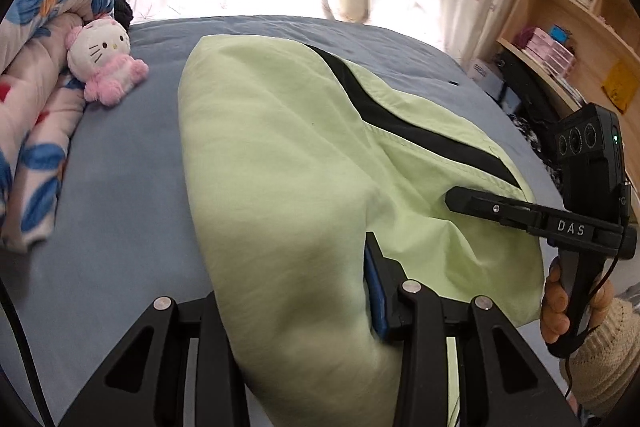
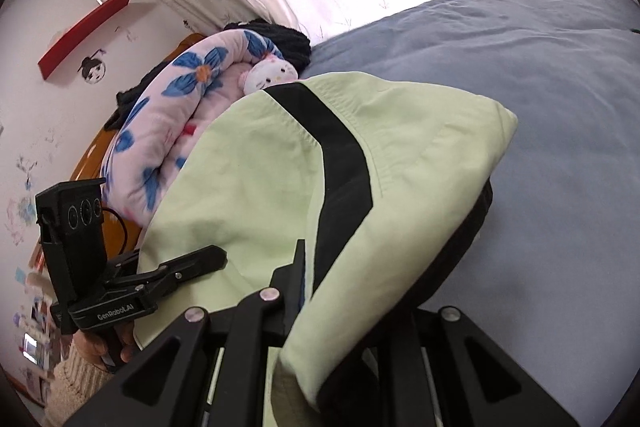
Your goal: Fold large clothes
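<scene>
On the blue bedsheet (image 1: 120, 163), l. to r.: a rolled floral quilt (image 1: 36, 67) and a Hello Kitty plush (image 1: 105, 61) lie at the far left edge, well apart from the work; centre, a lime-green jacket (image 1: 280, 147) w/ a black stripe (image 1: 400, 115) is draped mid-bed, its near end lifted; the left gripper (image 1: 304, 307) is clamped on the near hem, cloth bunched between its fingers; the right gripper (image 1: 464, 203), held in the person's hand (image 1: 560, 307), bites a pinch of the same garment's right side, its tongs together on fabric; a bookshelf (image 1: 568, 27) stands at far right. Right wrist view confirms: cloth falls over the right tool's own fingers, and the left tool's tongs close on the green edge. Judged step: a fold in progress, both corners carried; next move prob. calls for moving both ends together, level, toward the far edge, then laying flat before letting go.
</scene>
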